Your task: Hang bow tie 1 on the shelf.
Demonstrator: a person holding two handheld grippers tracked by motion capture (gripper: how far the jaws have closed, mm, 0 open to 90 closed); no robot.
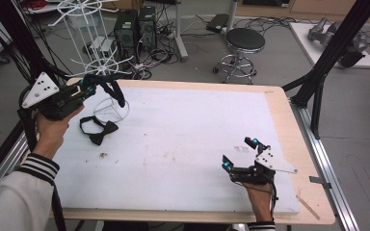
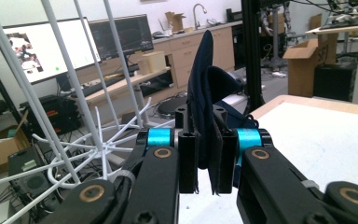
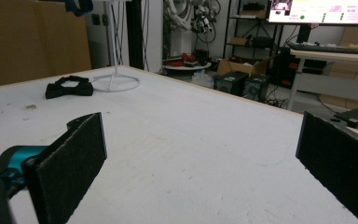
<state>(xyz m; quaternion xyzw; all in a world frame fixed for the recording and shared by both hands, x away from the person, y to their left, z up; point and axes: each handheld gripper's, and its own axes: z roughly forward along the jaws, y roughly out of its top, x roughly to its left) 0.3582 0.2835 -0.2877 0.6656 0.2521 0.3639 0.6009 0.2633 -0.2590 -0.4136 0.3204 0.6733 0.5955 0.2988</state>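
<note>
1. High view: We find the white mat bare across its middle and right, with a wood margin of the table exposed along the far and right edges. The left gripper is raised at the far-left corner, its jaws clamped on a dark bow tie just beside the white wire stand. A second bow tie lies on the mat near the stand's base. The right gripper rests low at the near right, jaws apart.

2. Left gripper view: We note the dark bow tie pinched upright between the closed pads, the stand's white rods crowding the left side.

3. Right gripper view: The pads stand wide apart over clear mat; the second bow tie and the stand's ring base sit at the far left.
</note>
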